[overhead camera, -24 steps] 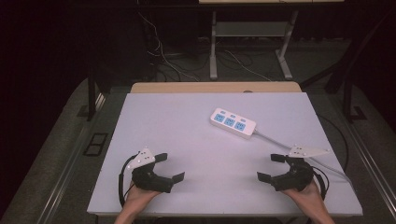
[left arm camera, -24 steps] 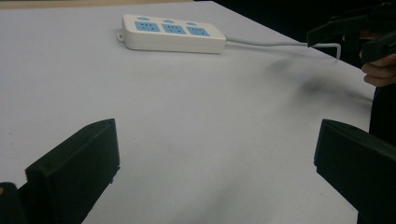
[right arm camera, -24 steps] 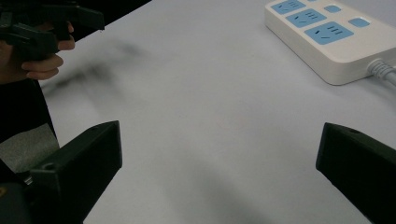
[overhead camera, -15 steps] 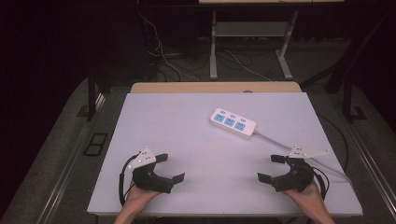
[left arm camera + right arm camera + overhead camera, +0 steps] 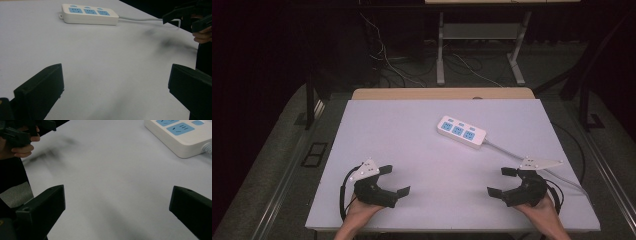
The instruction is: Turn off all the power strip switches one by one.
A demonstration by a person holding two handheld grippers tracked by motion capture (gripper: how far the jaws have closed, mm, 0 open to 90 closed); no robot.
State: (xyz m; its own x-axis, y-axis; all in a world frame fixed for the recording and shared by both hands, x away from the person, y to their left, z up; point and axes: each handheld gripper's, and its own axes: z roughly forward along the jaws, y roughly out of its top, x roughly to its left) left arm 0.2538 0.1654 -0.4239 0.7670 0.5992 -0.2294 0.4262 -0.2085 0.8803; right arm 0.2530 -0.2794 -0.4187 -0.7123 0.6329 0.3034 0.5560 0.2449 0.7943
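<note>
Apparently nothing is begun: the left gripper and right gripper rest at the near table edge, jaws spread wide and empty, while the white power strip lies untouched, well apart toward the far right.

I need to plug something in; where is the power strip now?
In the high view, the power strip lies on the table, right of centre toward the far edge, nearer the right tongs.

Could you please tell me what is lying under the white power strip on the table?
The power strip lies flat on the white table, its grey cable trailing toward the right gripper. Whatever its body covers cannot be seen.
</note>
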